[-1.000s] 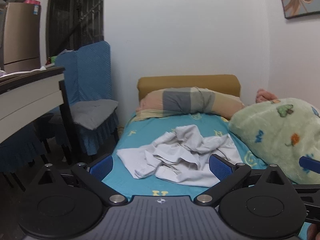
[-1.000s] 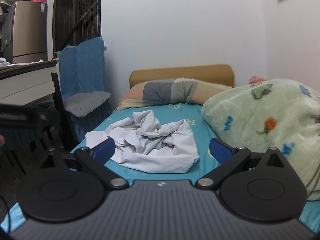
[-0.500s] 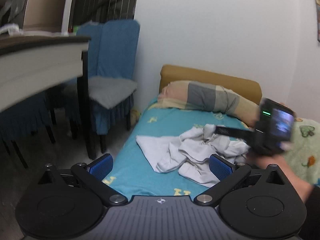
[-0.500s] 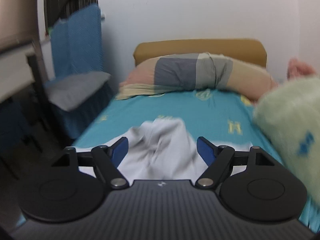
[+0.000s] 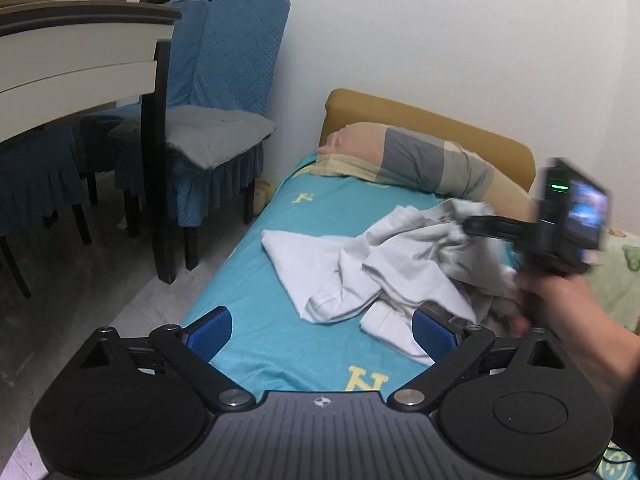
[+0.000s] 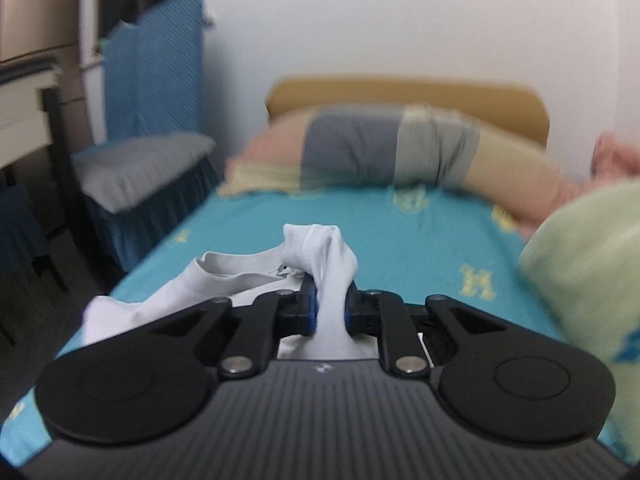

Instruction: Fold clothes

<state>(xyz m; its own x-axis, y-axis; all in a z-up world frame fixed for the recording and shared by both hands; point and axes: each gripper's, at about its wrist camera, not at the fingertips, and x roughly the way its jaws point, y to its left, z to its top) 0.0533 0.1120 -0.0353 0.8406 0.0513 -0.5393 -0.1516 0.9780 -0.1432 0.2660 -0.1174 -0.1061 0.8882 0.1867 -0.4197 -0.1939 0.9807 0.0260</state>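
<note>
A crumpled white garment (image 5: 380, 264) lies in a heap on the turquoise bed sheet (image 5: 320, 216). My left gripper (image 5: 322, 332) hangs open over the near edge of the bed, short of the heap, with nothing between its blue pads. In the right wrist view my right gripper (image 6: 331, 312) has its jaws closing, the pads pressing a bunched fold of the garment (image 6: 316, 248) between them. The left wrist view shows a hand (image 5: 560, 304) holding that right gripper (image 5: 468, 225) at the heap's far right side.
A striped pillow (image 5: 412, 160) lies against the tan headboard. A fluffy green blanket (image 6: 592, 264) fills the bed's right side. Left of the bed stand a blue-covered chair (image 5: 216, 136) with a grey cushion and a table (image 5: 80, 52) with a dark leg.
The right gripper has moved in over the heap and shut on a fold of the garment. The left gripper has shifted left and down, toward the bed's near edge.
</note>
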